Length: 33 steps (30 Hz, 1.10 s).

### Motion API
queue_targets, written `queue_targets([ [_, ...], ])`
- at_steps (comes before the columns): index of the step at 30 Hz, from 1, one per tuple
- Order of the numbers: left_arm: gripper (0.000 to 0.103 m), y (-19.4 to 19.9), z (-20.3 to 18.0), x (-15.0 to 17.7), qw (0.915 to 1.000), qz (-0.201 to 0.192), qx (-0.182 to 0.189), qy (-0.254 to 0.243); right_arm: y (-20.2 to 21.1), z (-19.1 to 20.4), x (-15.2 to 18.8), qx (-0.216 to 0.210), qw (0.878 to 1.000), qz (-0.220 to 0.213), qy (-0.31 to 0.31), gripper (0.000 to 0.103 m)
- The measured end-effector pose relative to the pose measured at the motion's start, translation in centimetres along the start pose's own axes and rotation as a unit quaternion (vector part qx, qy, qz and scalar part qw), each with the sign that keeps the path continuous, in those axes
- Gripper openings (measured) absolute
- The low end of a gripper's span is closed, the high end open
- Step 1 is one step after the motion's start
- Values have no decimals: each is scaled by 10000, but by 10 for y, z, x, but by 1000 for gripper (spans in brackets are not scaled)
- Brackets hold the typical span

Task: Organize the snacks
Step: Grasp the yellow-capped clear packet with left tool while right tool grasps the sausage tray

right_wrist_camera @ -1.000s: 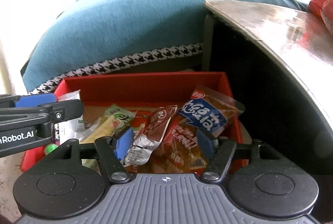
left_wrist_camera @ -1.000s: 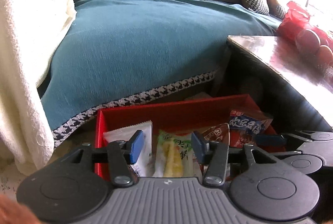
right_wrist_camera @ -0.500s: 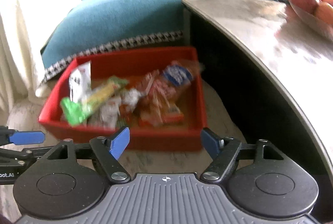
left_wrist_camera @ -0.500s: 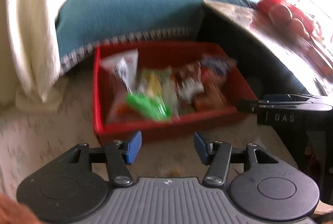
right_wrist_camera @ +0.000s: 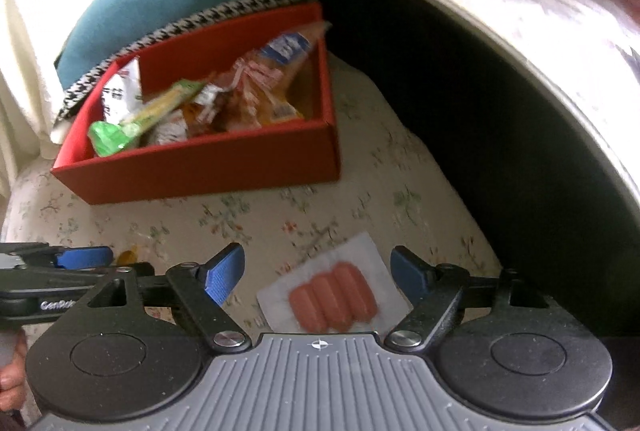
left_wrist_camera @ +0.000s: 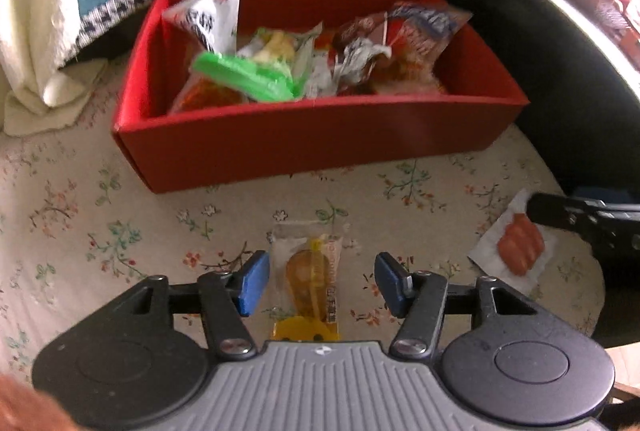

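While the right gripper [right_wrist_camera: 318,277] is seen with jaws opening, a clear sausage packet [right_wrist_camera: 334,295] lies flat between them, untouched. Between the spread jaws of the left gripper [left_wrist_camera: 318,283] an orange-yellow snack sachet [left_wrist_camera: 310,271] is framed, unpinched. Beyond both, bare floral cloth [left_wrist_camera: 120,223] is left before the red box [left_wrist_camera: 320,139] heaped with wrappers, a dark table edge [right_wrist_camera: 500,111] bounding the right.
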<state>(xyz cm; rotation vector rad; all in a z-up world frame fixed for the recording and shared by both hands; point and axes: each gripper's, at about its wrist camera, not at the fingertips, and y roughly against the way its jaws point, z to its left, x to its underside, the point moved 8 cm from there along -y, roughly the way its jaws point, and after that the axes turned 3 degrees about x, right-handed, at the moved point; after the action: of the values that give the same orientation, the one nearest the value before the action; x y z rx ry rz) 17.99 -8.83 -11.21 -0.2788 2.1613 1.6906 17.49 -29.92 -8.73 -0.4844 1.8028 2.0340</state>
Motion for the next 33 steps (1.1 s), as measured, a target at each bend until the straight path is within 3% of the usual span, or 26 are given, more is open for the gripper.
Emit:
queue_targets([
  [4, 46, -5, -1, 1, 9999, -114, -44, 76, -5, -11, 11, 104, 9993, 179, -312, 86],
  [5, 35, -5, -1, 1, 9999, -128, -97, 35, -8, -15, 14, 154, 9986, 248, -448, 87],
  [9, 20, 1, 1, 3, 9999, -99, 45, 71, -21, -23, 22, 103, 9922, 557, -1114, 87],
  [10, 10, 4, 1, 3, 9999, -121, 90, 56, -23, -21, 23, 53, 9907, 600, -1219, 87],
  [11, 6, 7, 1, 3, 9998, -146, 133, 27, -25, -18, 24, 73, 9905, 623, -1225, 87],
  [14, 0, 16, 1, 2, 9993, -220, 294, -8, -27, -8, 15, 476, 9951, 479, -727, 87],
  [16, 0, 20, 2, 2, 9990, -237, 371, -24, -24, 1, 8, 443, 9981, 370, -223, 89],
  [19, 0, 22, 3, 8, 9981, -91, 602, -131, -29, 6, 7, 390, 9969, 569, 384, 101],
  [22, 6, 16, 6, 13, 9973, 70, 722, -97, -43, -1, 14, 464, 9950, 829, 295, 101],
  [25, 28, 7, 9, 11, 9983, 103, 571, 3, -50, -7, 19, 531, 9942, 933, 16, 101],
  [27, 36, 1, 5, 9, 9986, 60, 524, -40, -54, -6, 18, 410, 9948, 932, -69, 103],
  [33, 60, -6, -16, 12, 9972, -7, 382, -637, -66, 5, 17, 422, 9936, 875, 568, 103],
])
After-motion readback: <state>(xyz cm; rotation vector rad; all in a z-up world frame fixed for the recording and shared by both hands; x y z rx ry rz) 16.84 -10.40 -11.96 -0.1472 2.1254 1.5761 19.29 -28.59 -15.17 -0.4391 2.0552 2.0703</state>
